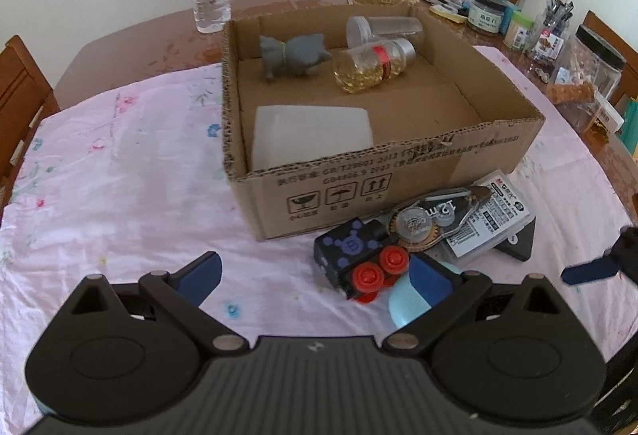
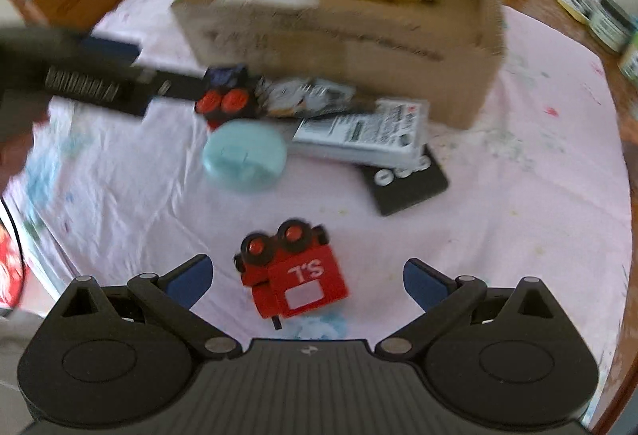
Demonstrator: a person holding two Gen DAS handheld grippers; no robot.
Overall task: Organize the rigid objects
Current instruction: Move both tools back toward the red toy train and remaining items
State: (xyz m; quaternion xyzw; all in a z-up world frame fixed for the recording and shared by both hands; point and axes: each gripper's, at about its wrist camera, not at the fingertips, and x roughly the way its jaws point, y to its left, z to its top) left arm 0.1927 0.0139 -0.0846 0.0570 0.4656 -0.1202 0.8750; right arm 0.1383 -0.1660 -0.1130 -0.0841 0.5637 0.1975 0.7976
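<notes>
My right gripper hangs spread wide over the red toy truck, which lies tipped on the pink tablecloth between the fingers, touched by neither. To take it well, I judge I should come down square over its boxy red body, not the wheels, then close. My left gripper is spread too, holding nothing, its right finger over the pale blue round lid. Just beyond sit the black toy train car, the correction tape dispenser and a labelled plastic case, crowded against the cardboard box's near wall. Inside the box lie a white container, a grey figurine and a jar.
</notes>
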